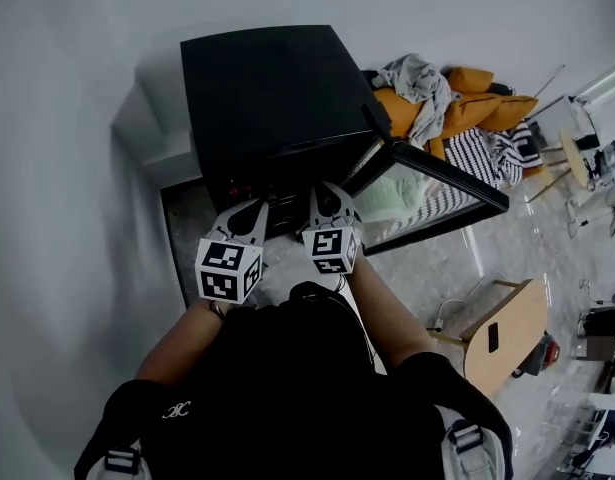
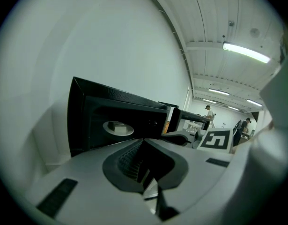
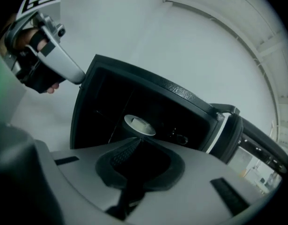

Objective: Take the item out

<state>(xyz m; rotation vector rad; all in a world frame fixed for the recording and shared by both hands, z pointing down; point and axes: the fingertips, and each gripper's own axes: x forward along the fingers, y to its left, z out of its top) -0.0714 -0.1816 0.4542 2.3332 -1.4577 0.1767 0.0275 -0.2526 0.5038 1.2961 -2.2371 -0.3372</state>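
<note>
My left gripper (image 2: 144, 143) and right gripper (image 3: 141, 140) have jaws pressed together, empty. I should spread them before reaching for the plate (image 3: 139, 125) in the oven (image 1: 267, 88).

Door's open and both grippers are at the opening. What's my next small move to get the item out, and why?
Probably open the right gripper before going in. Its jaws are shut and empty, short of the white round plate with a pale block on it inside the black box-shaped appliance, whose door already stands open.
</note>
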